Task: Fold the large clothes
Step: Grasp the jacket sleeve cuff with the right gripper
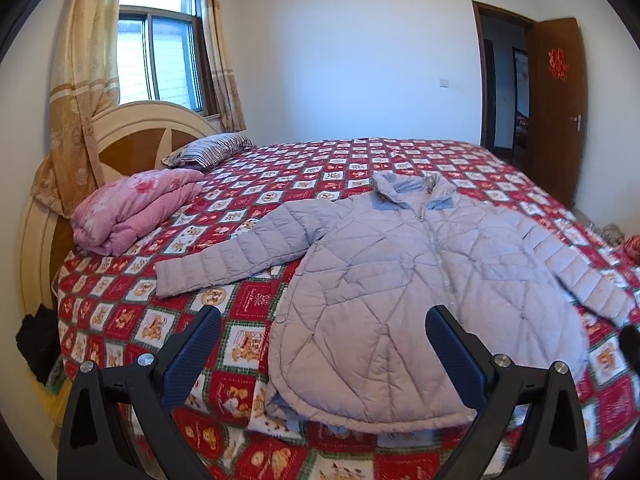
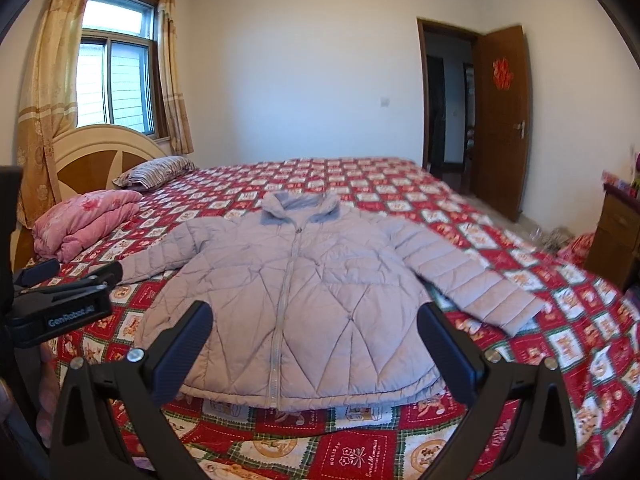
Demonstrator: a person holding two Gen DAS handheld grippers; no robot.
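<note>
A pale lilac quilted jacket (image 1: 400, 280) (image 2: 296, 300) lies face up and zipped on the bed, collar away from me, both sleeves spread out to the sides. My left gripper (image 1: 324, 320) hovers open above the hem's left part, nothing between its fingers. My right gripper (image 2: 314, 316) hangs open above the jacket's lower front, holding nothing. In the right wrist view the left gripper (image 2: 72, 280) shows at the left edge, near the jacket's left sleeve cuff.
The bed (image 1: 320, 160) (image 2: 400, 184) has a red patchwork cover. A folded pink quilt (image 1: 136, 208) (image 2: 80, 220) and a striped pillow (image 1: 208, 150) (image 2: 154, 172) lie by the headboard. A wooden cabinet (image 2: 616, 232) stands at right, an open door (image 2: 504, 120) beyond.
</note>
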